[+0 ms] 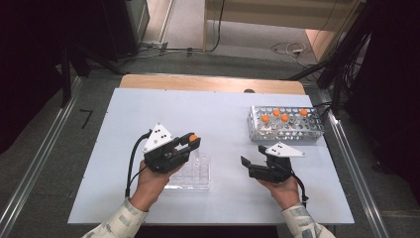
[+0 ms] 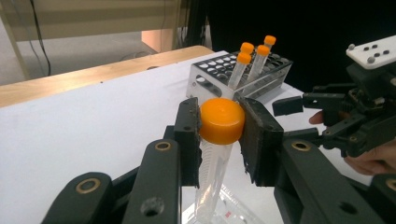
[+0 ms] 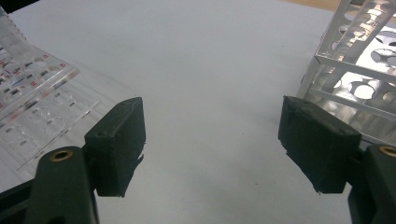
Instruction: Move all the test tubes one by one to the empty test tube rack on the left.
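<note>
I have the left gripper (image 2: 219, 135) clamped on the orange cap of a clear tube (image 2: 212, 172), jaws pressed to either side so the tube hangs straight below. In the high view it sits left of centre, above the clear rack (image 1: 195, 173), which I judge is where the tube goes. The metal rack (image 1: 286, 124) at upper right holds four more capped tubes. My right gripper (image 3: 212, 140) waits between the racks, jaws wide apart and empty.

Even overhead light on the pale surface (image 1: 218, 114), dark room edges in high view, soft shadows, glare on metal rack (image 3: 355, 70), near gripper views slightly soft
</note>
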